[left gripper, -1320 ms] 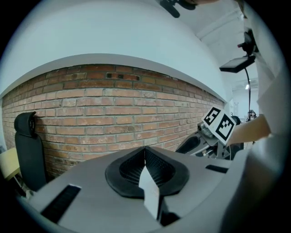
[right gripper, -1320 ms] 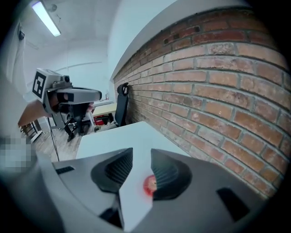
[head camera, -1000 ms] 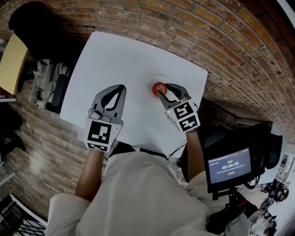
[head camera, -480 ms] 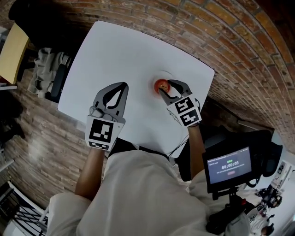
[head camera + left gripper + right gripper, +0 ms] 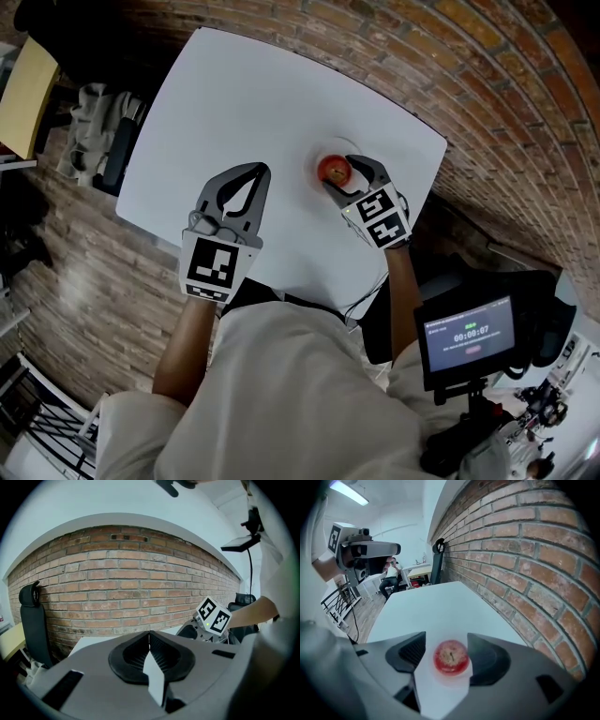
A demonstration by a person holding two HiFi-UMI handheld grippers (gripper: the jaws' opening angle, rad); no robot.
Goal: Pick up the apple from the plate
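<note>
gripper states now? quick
left gripper: closed, empty.
right gripper: open, fingers have just been opening; apple between them, not gripped.

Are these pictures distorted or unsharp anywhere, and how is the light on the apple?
Head view: strong fisheye, the brick wall bends around the white table; sharp, evenly lit. Right gripper view: bricks bowed, the apple slightly soft, no strong glare. Left gripper view: black rounded corners, wall arched.

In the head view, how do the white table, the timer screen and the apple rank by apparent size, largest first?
1. white table, by far the largest
2. timer screen, clearly smaller
3. apple, smallest
This ranks apparent size only: their distances from the camera differ.
</note>
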